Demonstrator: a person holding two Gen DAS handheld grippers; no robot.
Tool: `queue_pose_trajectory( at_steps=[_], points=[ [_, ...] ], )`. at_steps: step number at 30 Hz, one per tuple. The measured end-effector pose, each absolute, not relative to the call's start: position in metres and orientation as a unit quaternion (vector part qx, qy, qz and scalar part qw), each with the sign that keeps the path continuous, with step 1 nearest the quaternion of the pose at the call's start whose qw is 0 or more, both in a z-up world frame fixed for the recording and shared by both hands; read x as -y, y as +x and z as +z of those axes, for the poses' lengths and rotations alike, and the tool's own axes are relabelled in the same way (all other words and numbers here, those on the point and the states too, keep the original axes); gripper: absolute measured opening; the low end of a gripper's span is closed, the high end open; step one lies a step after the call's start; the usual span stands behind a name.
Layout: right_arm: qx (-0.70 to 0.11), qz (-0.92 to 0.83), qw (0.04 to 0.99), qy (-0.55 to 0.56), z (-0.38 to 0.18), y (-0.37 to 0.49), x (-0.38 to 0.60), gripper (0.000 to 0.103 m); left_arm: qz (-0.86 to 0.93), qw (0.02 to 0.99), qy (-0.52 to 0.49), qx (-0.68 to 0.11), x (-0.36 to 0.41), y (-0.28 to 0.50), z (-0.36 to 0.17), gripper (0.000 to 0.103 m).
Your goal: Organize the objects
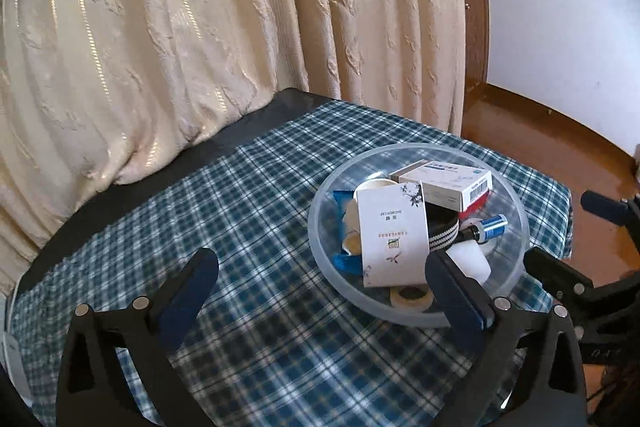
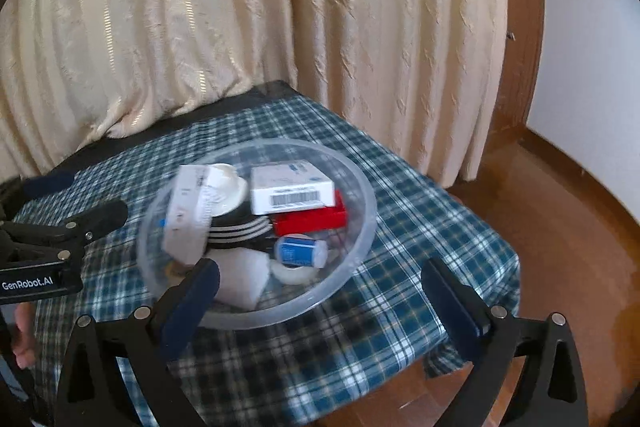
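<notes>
Cream curtain (image 1: 240,27) in heavy folds behind a small table (image 1: 248,115) with dark top, draped in blue-and-white checked cloth (image 1: 260,207). Brown wooden frame (image 1: 474,7) beside curtain; white wall (image 1: 560,7) at right; glossy reddish-brown floor (image 2: 560,227) below, daylit.

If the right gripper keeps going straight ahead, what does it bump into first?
Probably the near rim of the clear bowl, just ahead of the open right gripper. The white foam block sits right behind it. Depth is hard to judge.
</notes>
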State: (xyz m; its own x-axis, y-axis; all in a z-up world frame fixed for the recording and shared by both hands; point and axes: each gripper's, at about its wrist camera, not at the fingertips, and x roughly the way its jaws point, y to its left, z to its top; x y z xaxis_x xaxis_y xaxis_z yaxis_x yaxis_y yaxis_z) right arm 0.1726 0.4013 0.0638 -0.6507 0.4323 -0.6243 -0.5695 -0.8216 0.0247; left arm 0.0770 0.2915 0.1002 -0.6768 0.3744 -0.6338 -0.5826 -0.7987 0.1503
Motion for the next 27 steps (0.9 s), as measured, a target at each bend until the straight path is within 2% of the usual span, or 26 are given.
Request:
queue_pose_trajectory(
  at_steps=[7, 27],
  points=[
    [-0.053, 0.903, 0.287, -0.316, 0.071, 0.171, -0.372, 0.103, 0.897, 0.255, -0.316, -0.176, -0.282, 0.086, 0.101, 0.103],
    [-0.064, 0.899, 0.291, -0.322, 0.067, 0.168, -0.371, 0.103, 0.89, 0.247, -0.33, -0.192, -0.288, 0.083, 0.091, 0.103]
  ],
)
